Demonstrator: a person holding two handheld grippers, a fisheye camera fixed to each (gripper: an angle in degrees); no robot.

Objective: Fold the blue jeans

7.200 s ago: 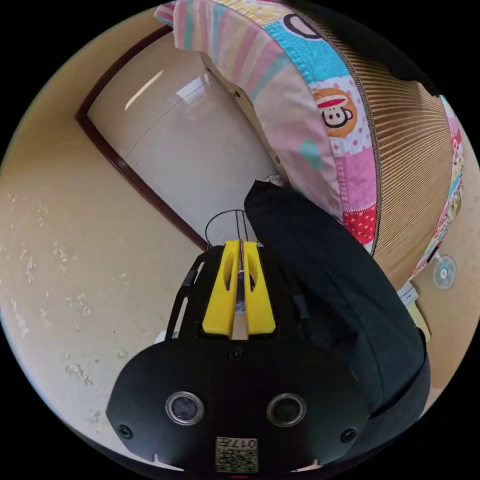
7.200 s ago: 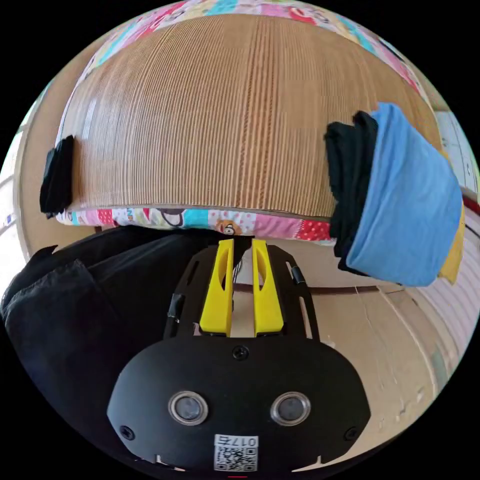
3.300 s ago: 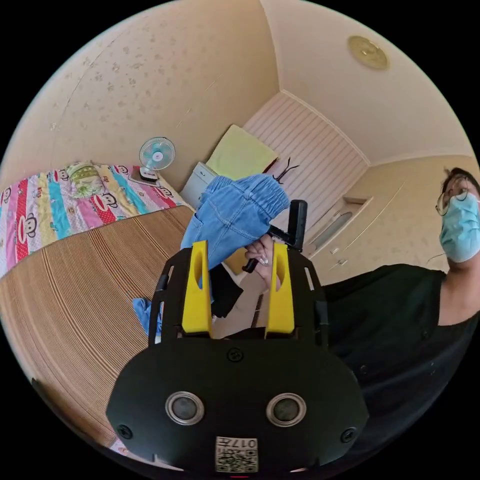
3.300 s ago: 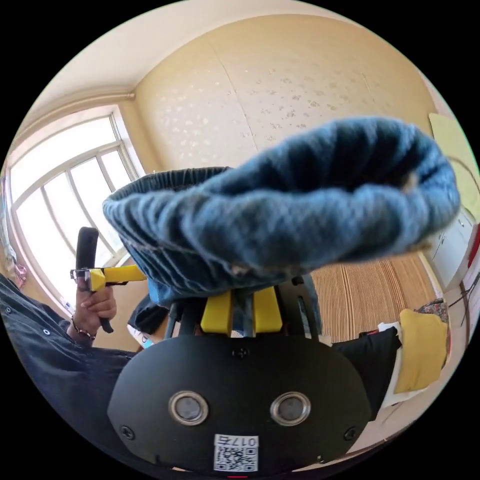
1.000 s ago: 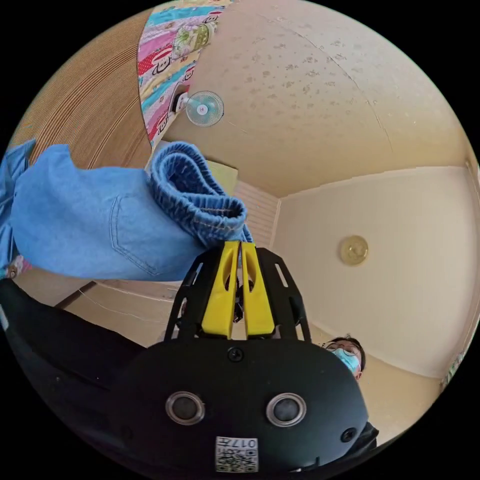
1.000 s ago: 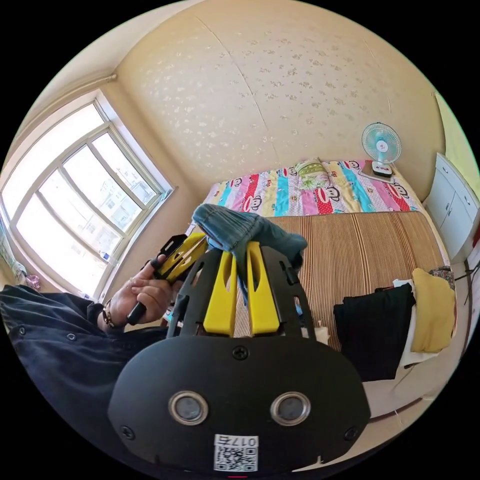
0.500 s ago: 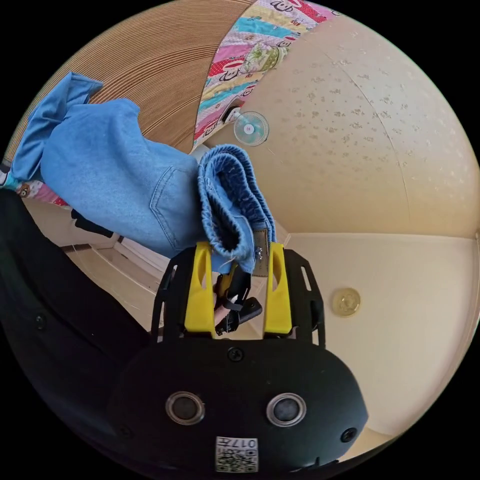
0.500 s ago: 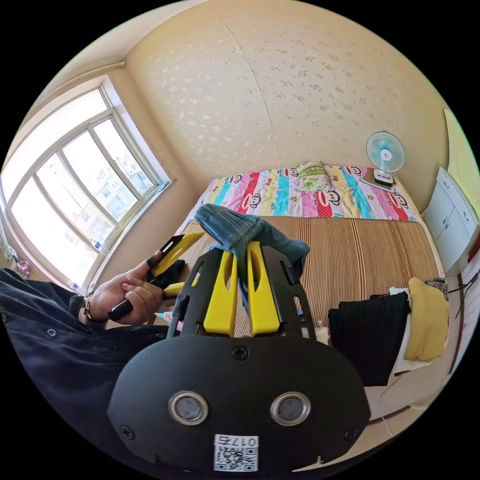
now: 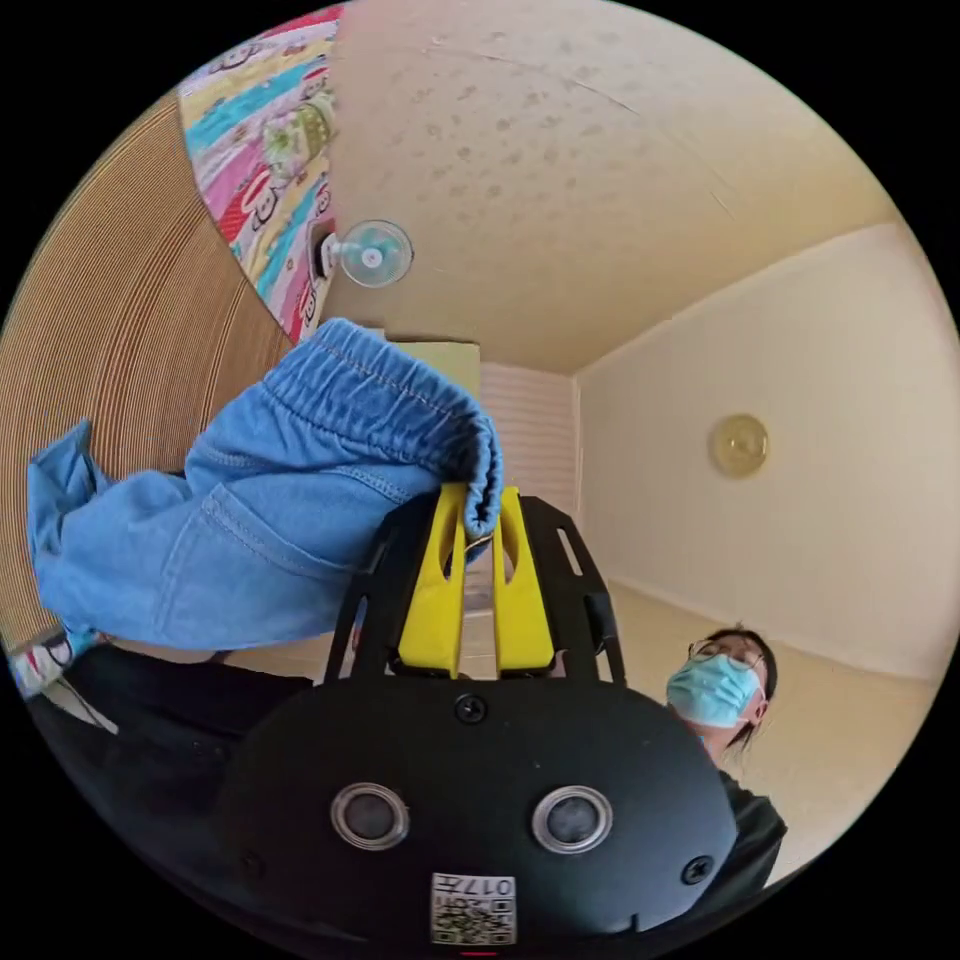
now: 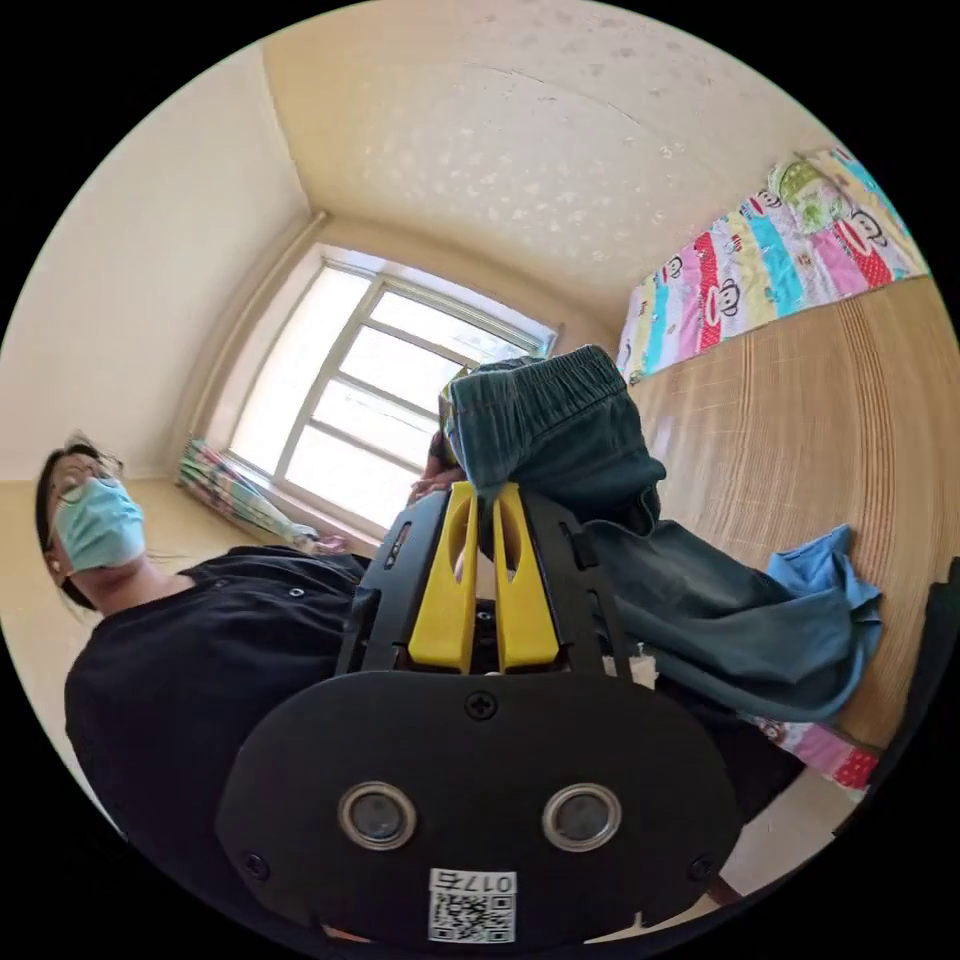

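Both grippers, left gripper (image 9: 478, 530) and right gripper (image 10: 485, 510), jaws clamped on jeans (image 9: 270, 520) waistband corners, lifted so legs hang onto the bed (image 10: 800, 400) edge to straighten.

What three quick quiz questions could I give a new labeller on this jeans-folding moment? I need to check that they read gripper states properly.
1. True or false: the left hand-held gripper is shut on the waistband of the jeans.
2. Where do the legs of the jeans end up in the right gripper view? A) trailing onto the mat B) over the window C) hanging clear of everything
3. Fill in: the right hand-held gripper holds the jeans by their ______.

Key: 1 true; 2 A; 3 waistband.
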